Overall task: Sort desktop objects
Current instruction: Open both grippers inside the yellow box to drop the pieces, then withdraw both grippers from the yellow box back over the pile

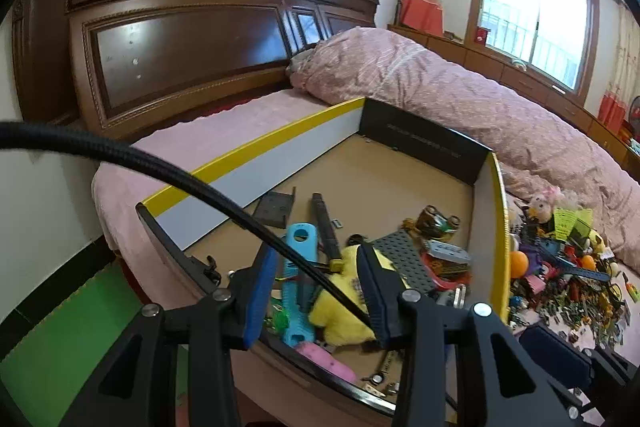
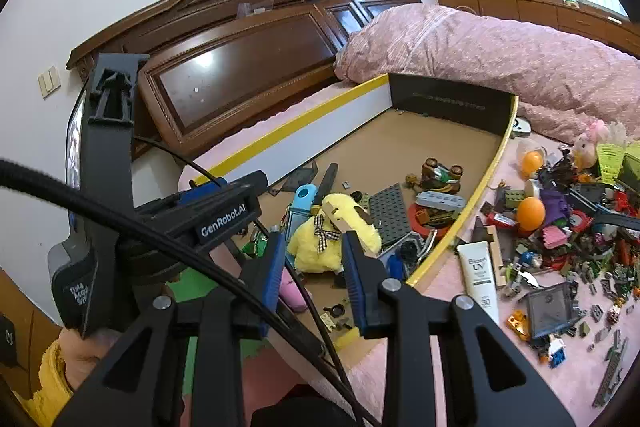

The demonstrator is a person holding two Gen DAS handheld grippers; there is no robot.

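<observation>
My left gripper [image 1: 318,291] stands with its blue-padded jaws parted and nothing between the pads; a black cable [image 1: 224,203] crosses in front of them. My right gripper [image 2: 310,279] likewise holds its jaws apart, narrower than the left, clasping nothing. Just beyond both, inside the yellow-rimmed cardboard box [image 2: 288,135], lies the yellow plush toy [image 2: 324,239], apart from either pair of pads. At its 10 o'clock lies a light blue case [image 2: 303,203]; at its 2 o'clock, a dark studded baseplate [image 2: 390,211]. Outside the box, at 3 o'clock, a white sunscreen tube [image 2: 478,275] and an orange ball [image 2: 530,213] lie on the pink bedcover [image 2: 560,387] among scattered small pieces. Farthest stands the dark wooden headboard [image 2: 240,67].
</observation>
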